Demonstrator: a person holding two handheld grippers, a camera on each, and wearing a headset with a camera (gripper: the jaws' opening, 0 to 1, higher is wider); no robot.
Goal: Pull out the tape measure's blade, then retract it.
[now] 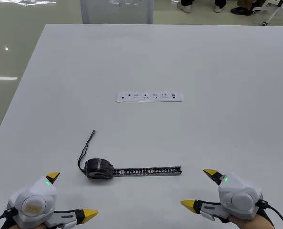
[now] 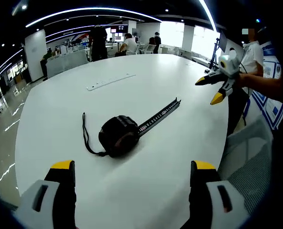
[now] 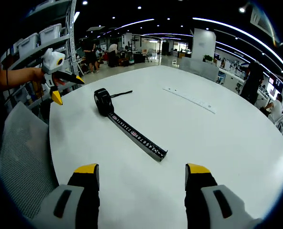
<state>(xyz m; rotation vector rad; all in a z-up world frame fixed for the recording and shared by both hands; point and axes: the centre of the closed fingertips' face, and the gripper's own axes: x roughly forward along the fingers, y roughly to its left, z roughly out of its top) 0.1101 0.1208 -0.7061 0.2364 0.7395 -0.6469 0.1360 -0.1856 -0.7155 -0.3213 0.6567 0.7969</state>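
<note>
In the head view the left gripper (image 1: 72, 195) gapes empty at lower left, the black tape measure (image 1: 98, 168) lies lower centre on the white table (image 1: 217, 71), its blade (image 1: 148, 171) stretched right toward the open, empty right gripper (image 1: 197, 188), and the right gripper view adds storage shelves (image 3: 41, 36) at upper left.

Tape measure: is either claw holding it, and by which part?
Nothing is held. The left claw and right claw are open, apart from the tape measure, which lies on the table.
</note>
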